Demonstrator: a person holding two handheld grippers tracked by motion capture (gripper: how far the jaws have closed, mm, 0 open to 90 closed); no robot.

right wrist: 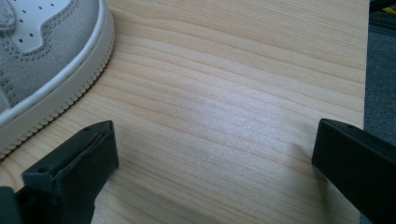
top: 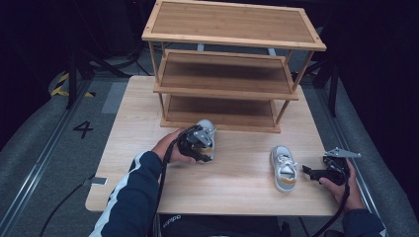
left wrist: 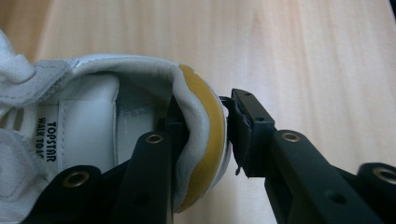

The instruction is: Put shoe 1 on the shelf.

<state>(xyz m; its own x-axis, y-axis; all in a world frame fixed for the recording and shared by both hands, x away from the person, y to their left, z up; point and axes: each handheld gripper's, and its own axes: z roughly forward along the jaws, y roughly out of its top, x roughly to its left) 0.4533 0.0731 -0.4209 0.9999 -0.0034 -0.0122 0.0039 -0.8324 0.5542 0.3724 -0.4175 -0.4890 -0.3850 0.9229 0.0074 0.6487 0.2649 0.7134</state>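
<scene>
A white and grey sneaker with a yellow heel tab (top: 208, 131) lies just in front of the rack's bottom shelf. My left gripper (top: 203, 148) is shut on its heel. In the left gripper view one jaw sits inside the sneaker (left wrist: 93, 116) and the other presses the yellow heel from outside, with the left gripper (left wrist: 205, 116) pinching the collar between them. The matching second sneaker (top: 284, 168) lies flat at the front right, toe towards the table's front edge. My right gripper (top: 310, 172) rests just right of it, open; in its own view the right gripper (right wrist: 212, 140) spans bare wood, with the second sneaker (right wrist: 42, 60) at upper left.
A three-tier wooden shoe rack (top: 227, 89) stands at the back of the light wooden table (top: 148, 163), all shelves bare. The table's right edge (right wrist: 365, 93) is close to the right gripper. A sleeved forearm (top: 133, 197) comes in at the lower left.
</scene>
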